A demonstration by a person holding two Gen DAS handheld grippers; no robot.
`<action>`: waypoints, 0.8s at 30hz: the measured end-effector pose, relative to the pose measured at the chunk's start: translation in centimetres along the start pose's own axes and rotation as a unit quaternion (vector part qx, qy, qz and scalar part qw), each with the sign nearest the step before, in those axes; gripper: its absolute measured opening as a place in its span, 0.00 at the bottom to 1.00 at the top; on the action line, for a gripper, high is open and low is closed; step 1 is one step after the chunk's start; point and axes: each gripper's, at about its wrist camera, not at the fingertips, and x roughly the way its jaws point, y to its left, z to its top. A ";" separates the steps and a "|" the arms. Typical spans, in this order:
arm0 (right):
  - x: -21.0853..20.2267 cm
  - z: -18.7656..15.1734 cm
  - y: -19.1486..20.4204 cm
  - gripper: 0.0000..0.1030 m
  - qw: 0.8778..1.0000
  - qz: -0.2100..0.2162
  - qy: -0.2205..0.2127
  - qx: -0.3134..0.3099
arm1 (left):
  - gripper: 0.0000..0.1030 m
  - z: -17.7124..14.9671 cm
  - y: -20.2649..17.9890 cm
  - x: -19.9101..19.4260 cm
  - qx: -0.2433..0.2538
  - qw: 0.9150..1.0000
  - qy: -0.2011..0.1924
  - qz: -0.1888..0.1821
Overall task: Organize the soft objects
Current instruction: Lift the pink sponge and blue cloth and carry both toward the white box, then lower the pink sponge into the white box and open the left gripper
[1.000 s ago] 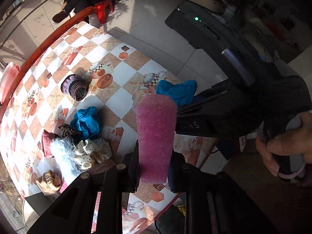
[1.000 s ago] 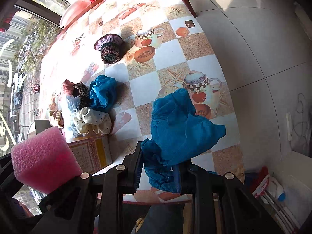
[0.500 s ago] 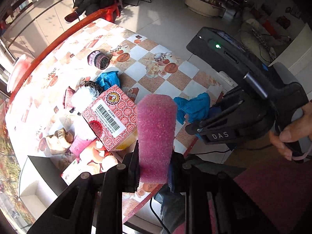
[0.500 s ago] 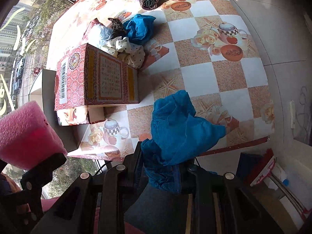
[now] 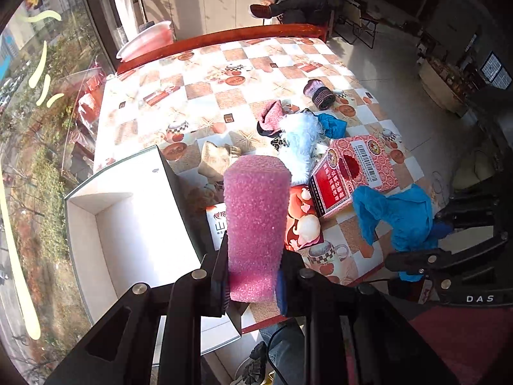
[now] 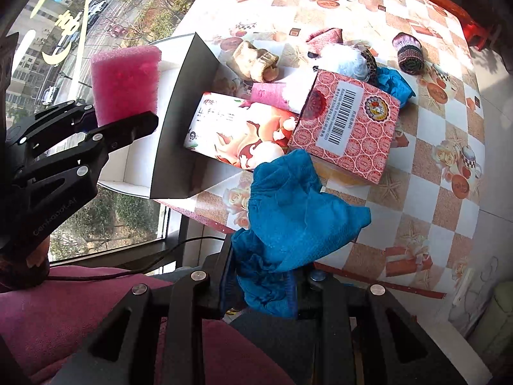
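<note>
My left gripper (image 5: 251, 285) is shut on a pink sponge (image 5: 255, 221), held upright above the near table edge beside an open white box (image 5: 128, 224). The sponge (image 6: 125, 80) and left gripper (image 6: 105, 125) also show in the right wrist view, over the box (image 6: 170, 112). My right gripper (image 6: 259, 288) is shut on a blue cloth (image 6: 288, 211), held off the table's near edge; the cloth also shows in the left wrist view (image 5: 397, 215). Loose soft items lie on the table: a knitted roll (image 5: 320, 93), a white fluffy piece (image 5: 301, 141), a second blue cloth (image 5: 333, 125).
A red patterned carton (image 5: 356, 173) rests on a flat printed packet (image 6: 237, 131) by the box. A beige soft item (image 5: 218, 157) and pink fabric (image 5: 269, 115) lie behind. A pink basin (image 5: 147, 41) stands at the far edge. A person sits beyond the checked table (image 5: 198, 96).
Both grippers have swung left and pulled back with their loads. The white box has come into view under the pink sponge.
</note>
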 end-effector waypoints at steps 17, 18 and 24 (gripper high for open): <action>4.0 9.9 16.4 0.28 0.986 0.057 0.017 -0.158 | 0.23 -9.6 12.7 -0.2 -0.242 0.962 0.040 0.120; 4.4 10.1 16.8 0.28 0.986 0.056 0.019 -0.159 | 0.23 -9.9 12.9 -0.2 -0.248 0.960 0.041 0.124; 6.1 9.8 17.9 0.28 0.983 0.051 0.053 -0.166 | 0.23 -11.0 13.2 0.2 -0.269 0.954 0.048 0.124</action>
